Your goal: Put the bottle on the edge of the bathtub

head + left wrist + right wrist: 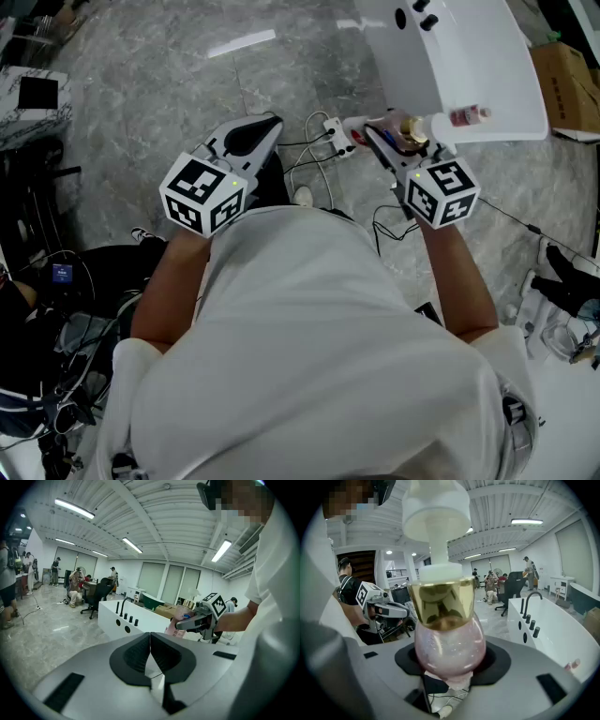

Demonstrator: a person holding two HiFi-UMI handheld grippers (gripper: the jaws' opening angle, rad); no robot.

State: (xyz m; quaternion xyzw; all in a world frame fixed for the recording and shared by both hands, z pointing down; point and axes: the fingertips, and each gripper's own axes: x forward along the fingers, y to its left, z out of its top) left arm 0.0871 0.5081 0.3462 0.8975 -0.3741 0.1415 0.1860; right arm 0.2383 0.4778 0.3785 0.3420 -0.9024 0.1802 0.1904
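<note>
Found right gripper (450, 665) clamped on the bottle (449, 639), pads pressed against its pink, glittery lower body; gold collar (443, 603) and white pump head (436, 510) standing above the jaws. Logged the bottle just short of the bathtub (483, 56), at its near corner in the head view, pump end toward the rim; cannot tell whether touching. Noted a small pink bottle (468, 116) lying on the bathtub's rim. Found left gripper (150, 654) with jaws together, nothing between, held well apart from the bathtub.
</note>
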